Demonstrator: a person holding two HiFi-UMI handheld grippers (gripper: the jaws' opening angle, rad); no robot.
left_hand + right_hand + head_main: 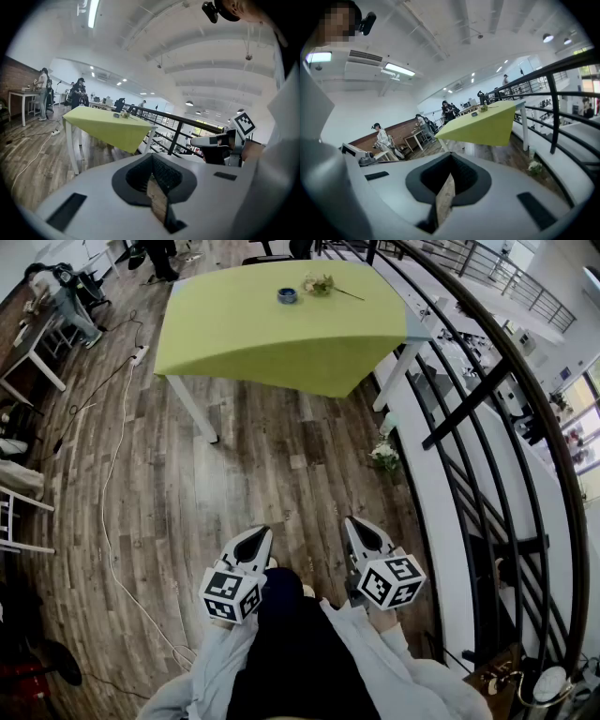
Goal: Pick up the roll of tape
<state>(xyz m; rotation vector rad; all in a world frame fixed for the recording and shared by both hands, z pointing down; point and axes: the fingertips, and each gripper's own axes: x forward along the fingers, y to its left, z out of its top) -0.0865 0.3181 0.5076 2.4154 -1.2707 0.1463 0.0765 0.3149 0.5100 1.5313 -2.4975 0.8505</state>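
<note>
The roll of tape (287, 295) is small and blue and lies on a table with a yellow-green cloth (281, 343), far ahead of me, next to a sprig of flowers (320, 284). Both grippers hang close to my body, well short of the table. My left gripper (259, 534) and right gripper (353, 523) are both shut, with nothing held. From the left gripper (151, 156), the tape (116, 115) shows as a speck on the distant table (108, 127). The right gripper (451, 157) also looks towards the tape (474, 114).
A dark metal railing (487, 399) runs along the right over a white ledge, with a small flower bunch (384, 456) at its foot. A white cable (106, 521) trails over the wood floor on the left. Desks and people stand at the far back left.
</note>
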